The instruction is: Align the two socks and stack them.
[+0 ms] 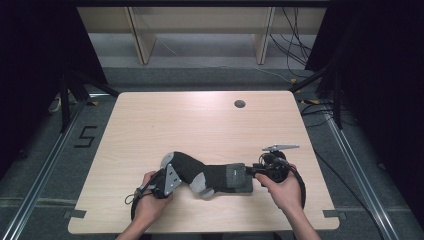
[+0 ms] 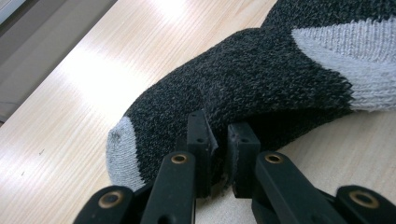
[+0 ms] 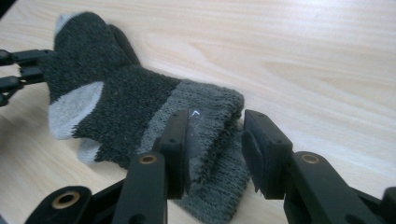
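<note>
A dark grey sock (image 1: 210, 175) with pale grey toe, heel and cuff lies bent across the table's near side; a second sock seems to lie under it. My left gripper (image 1: 169, 169) is at the toe end. In the left gripper view its jaws (image 2: 223, 140) are shut, pinching the foot's edge of the sock (image 2: 261, 70). My right gripper (image 1: 248, 171) is at the cuff end. Its jaws (image 3: 215, 140) stand apart around the ribbed cuff of the sock (image 3: 121, 98), with a gap at the right pad. The left gripper (image 3: 18, 70) shows at the far end.
The light wooden table (image 1: 200, 120) has a round cable hole (image 1: 240, 104) at the back right. Wooden shelf legs stand beyond it, and cables (image 1: 310, 107) lie on the floor to the right. Both hands rest near the front edge.
</note>
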A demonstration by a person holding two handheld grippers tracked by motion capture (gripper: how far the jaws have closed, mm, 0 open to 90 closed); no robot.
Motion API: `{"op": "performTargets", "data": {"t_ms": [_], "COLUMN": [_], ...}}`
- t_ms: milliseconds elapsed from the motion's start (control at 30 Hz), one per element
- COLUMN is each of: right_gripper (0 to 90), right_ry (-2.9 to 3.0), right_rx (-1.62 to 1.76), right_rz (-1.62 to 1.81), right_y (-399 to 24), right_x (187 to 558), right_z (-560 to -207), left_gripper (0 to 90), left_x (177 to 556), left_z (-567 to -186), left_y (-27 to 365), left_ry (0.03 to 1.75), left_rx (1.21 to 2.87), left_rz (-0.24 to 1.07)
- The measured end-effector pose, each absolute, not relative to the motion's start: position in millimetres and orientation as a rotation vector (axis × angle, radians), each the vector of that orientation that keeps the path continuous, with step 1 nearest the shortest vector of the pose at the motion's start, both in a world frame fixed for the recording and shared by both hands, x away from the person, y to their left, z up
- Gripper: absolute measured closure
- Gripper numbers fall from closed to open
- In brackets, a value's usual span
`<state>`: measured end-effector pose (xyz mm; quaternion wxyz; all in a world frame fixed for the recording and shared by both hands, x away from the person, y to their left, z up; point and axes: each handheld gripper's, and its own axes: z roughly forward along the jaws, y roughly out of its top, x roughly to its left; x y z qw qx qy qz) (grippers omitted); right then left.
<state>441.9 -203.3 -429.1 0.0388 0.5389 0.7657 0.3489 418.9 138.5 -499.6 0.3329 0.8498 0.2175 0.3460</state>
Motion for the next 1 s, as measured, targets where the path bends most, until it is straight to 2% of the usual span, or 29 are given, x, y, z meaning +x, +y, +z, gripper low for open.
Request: {"op": "performTargets", "data": {"t_ms": [200,267,300,333,367,400,467,867,967,1000], "right_gripper": [65.9,72.8,72.8,78.6,78.6,83.8,85.8,86.4,86.3,86.2], "right_ry": [2.381,2.387,2.387,2.425,2.425,2.421,2.428,2.402,2.413,2.405], "right_rx": [1.718,1.638,1.638,1.647,1.647,1.661,1.654,1.630,1.623,1.739], "right_rz": [1.014,0.978,0.978,0.961,0.961,0.975,0.986,1.053,1.047,1.029], "right_y": [-188,-188,-188,-187,-187,-185,-185,-195,-201,-200], "right_x": [453,456,456,457,457,456,457,442,441,437], "right_z": [-452,-458,-458,-460,-460,-459,-457,-421,-423,-424], "left_gripper": [81.7,81.8,81.8,81.9,81.9,82.0,82.2,82.4,82.4,82.3], "left_x": [419,420,420,421,421,421,421,414,414,413], "left_z": [-500,-502,-502,-502,-502,-502,-501,-483,-487,-490], "left_y": [140,140,140,141,141,141,140,143,137,133], "left_ry": [0.556,0.576,0.576,0.561,0.561,0.559,0.574,0.546,0.527,0.515], "left_rx": [2.268,2.242,2.242,2.265,2.265,2.271,2.248,2.200,2.218,2.222], "left_rz": [0.896,0.874,0.874,0.878,0.878,0.875,0.874,0.906,0.897,0.892]}}
